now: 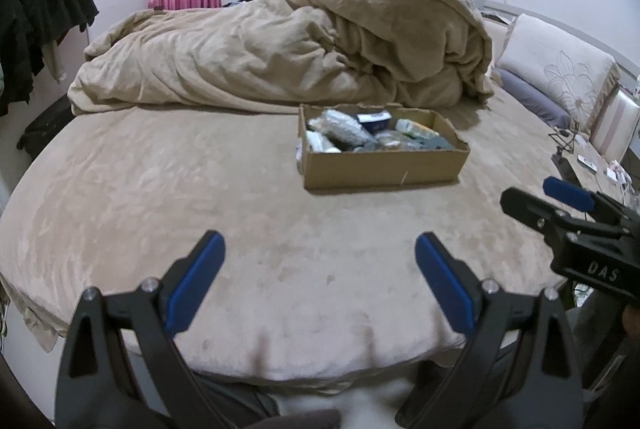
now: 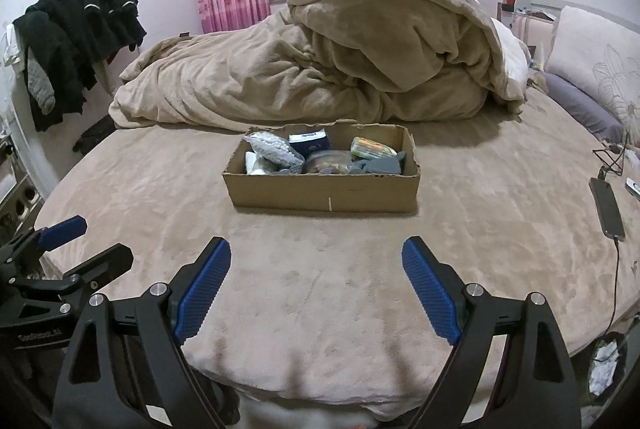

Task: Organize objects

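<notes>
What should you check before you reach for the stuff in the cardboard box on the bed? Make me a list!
1. Left gripper has nothing between its jaws: ok, they stand wide apart.
2. Right gripper has nothing between its jaws: ok, also wide apart.
3. Bed cover between the grippers and the cardboard box has nothing in the way: ok.
4. Box open at the top: ok, packets and a grey item show inside.
5. Which item lies loose on top: cannot tell, they are piled together.
6. Phone and its cable near the bed's edge are out of the path: ok, off to the side.
</notes>
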